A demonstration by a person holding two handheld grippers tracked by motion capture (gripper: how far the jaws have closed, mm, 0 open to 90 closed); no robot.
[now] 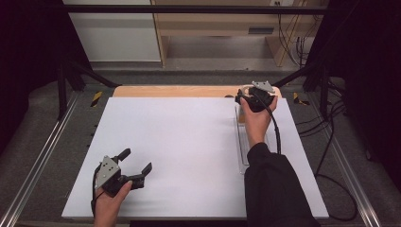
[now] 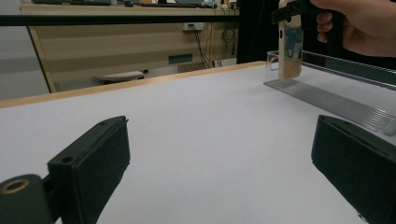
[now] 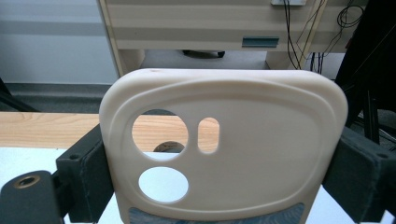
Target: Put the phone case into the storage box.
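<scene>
My right gripper (image 1: pixel 256 98) is at the table's far right, shut on a cream phone case (image 3: pixel 243 140) with camera cut-outs. It holds the case by its sides. The case (image 2: pixel 290 43) stands upright over the far end of a long clear plastic rack (image 2: pixel 336 100). Whether it touches the rack I cannot tell. My left gripper (image 1: pixel 138 160) rests at the near left of the white table top (image 1: pixel 189 137). It is open, with nothing between its jaws (image 2: pixel 219 158).
The clear rack (image 1: pixel 241 146) runs front to back along the right side, partly under the right forearm. A wooden strip (image 1: pixel 170 91) borders the table's far edge. Metal rails (image 1: pixel 42 156) flank both sides, and cables (image 1: pixel 331 151) lie on the floor at right.
</scene>
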